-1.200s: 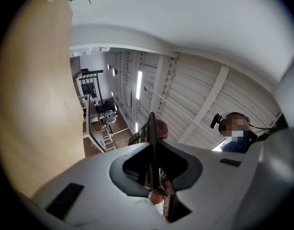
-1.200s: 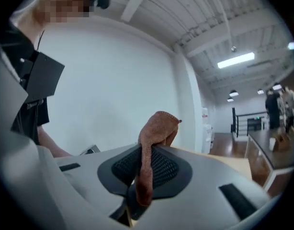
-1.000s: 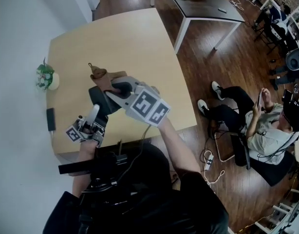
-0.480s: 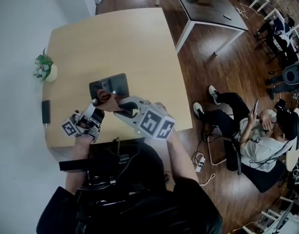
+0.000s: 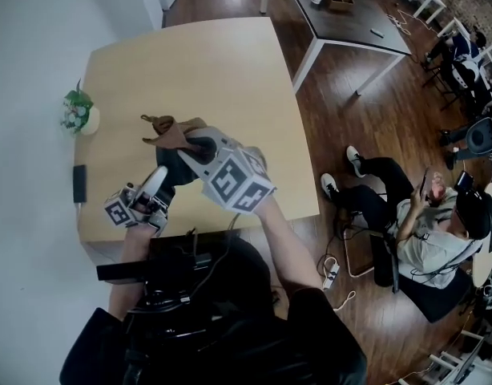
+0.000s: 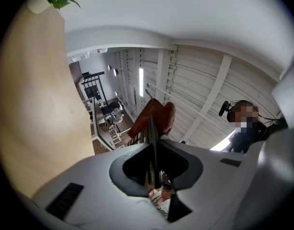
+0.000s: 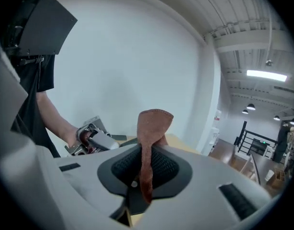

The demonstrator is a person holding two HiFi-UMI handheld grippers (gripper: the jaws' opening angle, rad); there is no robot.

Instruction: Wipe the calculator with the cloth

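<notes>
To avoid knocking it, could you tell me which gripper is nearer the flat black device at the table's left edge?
Left. The left gripper, holding the calculator, is right of the flat black device; the right gripper, holding the cloth, is farther toward the table's middle.

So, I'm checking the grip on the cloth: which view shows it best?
The right gripper view: the cloth stands upright, pinched between the jaws. The head view shows it only as a brown bunch; the left gripper view shows just a brown fold in the distance.
</notes>
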